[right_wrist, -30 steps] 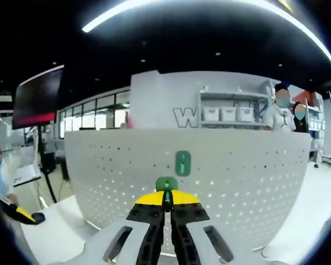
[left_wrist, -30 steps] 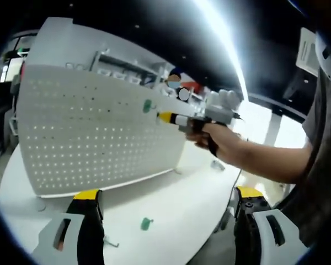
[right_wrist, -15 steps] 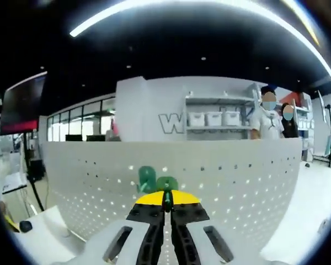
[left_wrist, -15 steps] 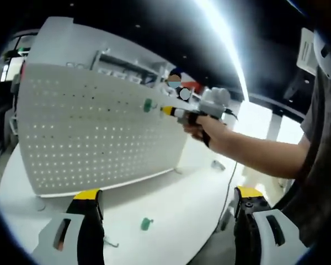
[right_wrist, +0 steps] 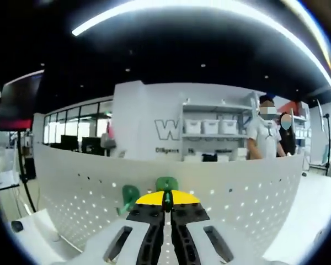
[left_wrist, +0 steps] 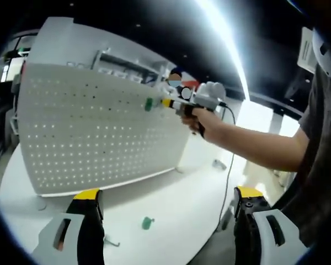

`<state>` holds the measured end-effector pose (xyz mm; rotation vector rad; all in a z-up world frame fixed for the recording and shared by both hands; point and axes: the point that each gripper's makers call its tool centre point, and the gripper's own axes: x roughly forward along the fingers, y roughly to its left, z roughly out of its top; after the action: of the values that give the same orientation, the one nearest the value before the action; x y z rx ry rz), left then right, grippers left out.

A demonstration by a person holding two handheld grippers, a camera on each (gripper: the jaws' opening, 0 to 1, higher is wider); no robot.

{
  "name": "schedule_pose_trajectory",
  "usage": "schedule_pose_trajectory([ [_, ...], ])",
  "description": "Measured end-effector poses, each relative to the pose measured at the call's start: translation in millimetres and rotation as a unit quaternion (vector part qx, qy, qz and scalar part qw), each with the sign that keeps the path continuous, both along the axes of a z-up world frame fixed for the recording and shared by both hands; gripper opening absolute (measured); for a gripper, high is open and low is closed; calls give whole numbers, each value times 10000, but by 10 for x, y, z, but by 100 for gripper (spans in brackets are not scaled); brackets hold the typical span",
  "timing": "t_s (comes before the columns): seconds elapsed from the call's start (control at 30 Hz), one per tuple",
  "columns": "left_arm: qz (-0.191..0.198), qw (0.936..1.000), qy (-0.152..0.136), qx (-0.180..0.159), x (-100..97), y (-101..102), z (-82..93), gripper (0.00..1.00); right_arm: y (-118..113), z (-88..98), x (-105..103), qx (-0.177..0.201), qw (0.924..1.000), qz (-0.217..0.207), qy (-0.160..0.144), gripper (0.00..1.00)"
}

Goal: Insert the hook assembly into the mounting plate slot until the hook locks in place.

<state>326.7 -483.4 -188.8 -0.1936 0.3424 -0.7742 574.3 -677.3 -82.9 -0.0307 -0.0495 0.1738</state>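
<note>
A white pegboard (left_wrist: 99,138) stands upright on the white table (left_wrist: 176,199). One green hook (left_wrist: 149,103) hangs on it near the top edge; it also shows on the pegboard (right_wrist: 237,193) as the green hook (right_wrist: 129,196) left of my right jaws. My right gripper (right_wrist: 166,201) is shut on a second green hook (right_wrist: 166,184), held just in front of the board's upper rows. A person's hand holds that right gripper (left_wrist: 168,103) right beside the hung hook. My left gripper (left_wrist: 168,207) hangs open low over the table. A third green hook (left_wrist: 147,223) lies on the table.
A small metal hook (left_wrist: 113,241) lies on the table near my left jaw. Another small part (left_wrist: 219,164) rests on the table past the board's right end. The person's forearm (left_wrist: 254,154) crosses the right side. Shelves (right_wrist: 209,127) and people (right_wrist: 267,135) stand behind the board.
The right gripper has risen toward the board's top edge, with the green hook still in it, and closed in beside the hung hook. The left gripper has not moved.
</note>
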Motion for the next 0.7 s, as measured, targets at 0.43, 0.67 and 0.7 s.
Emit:
schedule_pose_trajectory([
  [0.43,24,10000,77,3,38,29,-46,100,0,-17,43,61,9999,-40,-82,0],
  [0.67,57,9999,101,8,55,48,-75,100,15,-92,56,-4,9999,-33,-135,0],
  [0.7,50,9999,115,16,54,47,-84,100,17,-91,55,-31,9999,-29,-151,0],
])
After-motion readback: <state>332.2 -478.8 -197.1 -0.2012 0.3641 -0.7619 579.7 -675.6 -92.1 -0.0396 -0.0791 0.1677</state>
